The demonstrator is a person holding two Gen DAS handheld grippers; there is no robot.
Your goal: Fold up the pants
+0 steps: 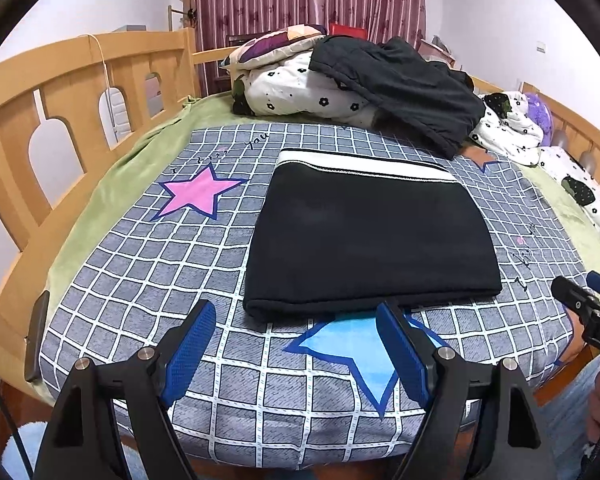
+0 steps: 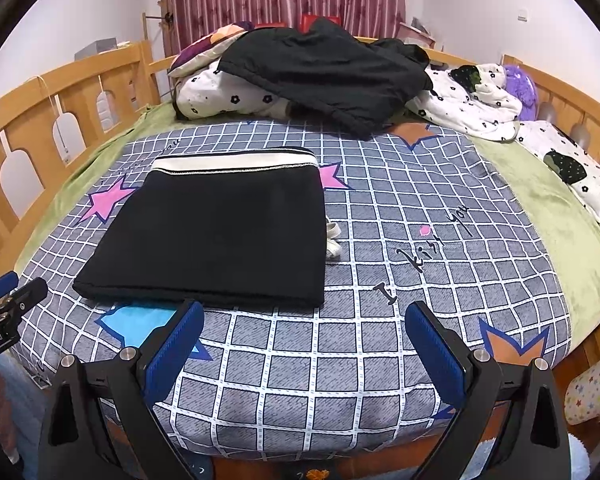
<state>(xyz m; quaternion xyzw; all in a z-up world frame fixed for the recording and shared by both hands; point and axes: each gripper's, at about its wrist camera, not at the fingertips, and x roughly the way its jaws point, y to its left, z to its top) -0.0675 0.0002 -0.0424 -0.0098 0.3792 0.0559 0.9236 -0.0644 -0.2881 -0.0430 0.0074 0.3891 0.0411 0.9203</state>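
The black pants [image 1: 372,236] lie folded into a flat rectangle on the checked bedsheet [image 1: 148,264], white waistband at the far edge. The left tool [image 1: 296,320] and right tool [image 2: 304,320] hover near its front edge, both spread wide, holding nothing.

Left gripper [image 1: 296,322] and right gripper [image 2: 304,322], fingers spread wide, side by side.
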